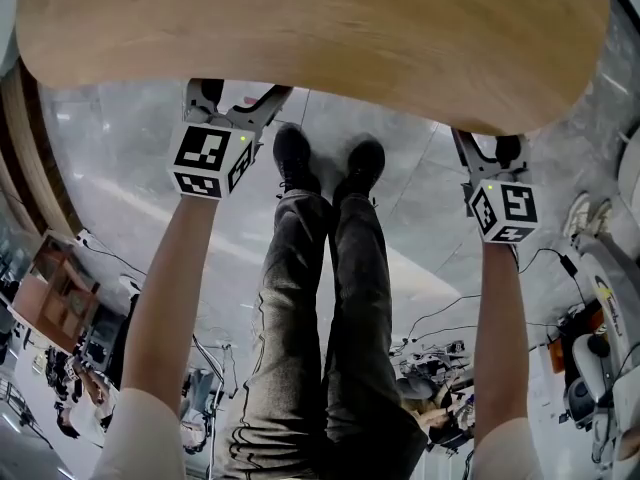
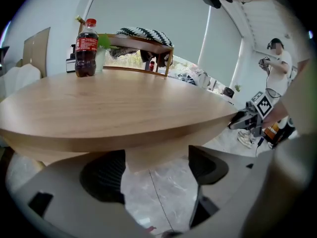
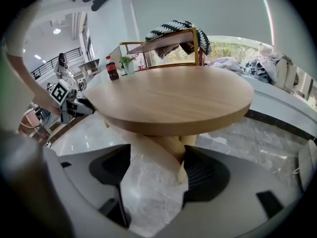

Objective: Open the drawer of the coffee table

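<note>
The coffee table (image 1: 300, 28) has a round, light wood top, and I see no drawer in any view. My left gripper (image 1: 240, 93) reaches under the table's near edge on the left, and my right gripper (image 1: 490, 153) does so on the right. In the left gripper view the left gripper (image 2: 156, 175) is open, with only marble floor and the table's underside between its dark pads (image 2: 104, 175). The right gripper (image 3: 156, 170) is open too, with the table's wooden base (image 3: 168, 145) beyond its pads (image 3: 203, 175). Neither gripper holds anything.
A cola bottle (image 2: 86, 47) and a small plant stand on the table's far side. Behind it is a wooden rack with a patterned cloth (image 3: 178, 29). My legs and shoes (image 1: 325, 168) are between the grippers. Cables and equipment (image 1: 590, 358) lie on the floor at the right.
</note>
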The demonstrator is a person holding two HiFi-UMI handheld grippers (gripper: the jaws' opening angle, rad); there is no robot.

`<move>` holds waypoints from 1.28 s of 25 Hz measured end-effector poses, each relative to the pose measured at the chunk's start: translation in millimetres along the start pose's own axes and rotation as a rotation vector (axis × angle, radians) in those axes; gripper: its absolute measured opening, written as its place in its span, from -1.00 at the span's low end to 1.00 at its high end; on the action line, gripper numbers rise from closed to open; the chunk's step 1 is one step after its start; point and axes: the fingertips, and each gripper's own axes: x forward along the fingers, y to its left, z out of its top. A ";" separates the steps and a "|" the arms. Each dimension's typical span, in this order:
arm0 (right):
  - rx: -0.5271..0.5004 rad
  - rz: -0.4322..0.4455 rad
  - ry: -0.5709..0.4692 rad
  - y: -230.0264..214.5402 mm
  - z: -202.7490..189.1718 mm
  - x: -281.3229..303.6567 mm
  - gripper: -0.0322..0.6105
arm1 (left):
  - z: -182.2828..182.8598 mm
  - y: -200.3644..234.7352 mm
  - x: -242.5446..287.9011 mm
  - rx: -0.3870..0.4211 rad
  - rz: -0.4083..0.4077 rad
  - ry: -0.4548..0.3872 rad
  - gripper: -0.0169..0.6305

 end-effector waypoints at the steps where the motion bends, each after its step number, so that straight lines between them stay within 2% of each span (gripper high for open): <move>1: -0.007 0.000 0.001 0.3 0.1 -0.1 0.19 | 0.5 0.8 -0.8 -0.002 0.006 -0.001 0.33; 13: -0.026 -0.003 0.020 2.5 -3.3 -2.8 0.16 | 0.7 2.0 -5.7 0.018 0.005 0.018 0.25; 32: 0.038 -0.018 0.041 18.0 -25.9 -16.9 0.12 | -24.1 -9.6 -23.9 -0.007 0.016 0.044 0.24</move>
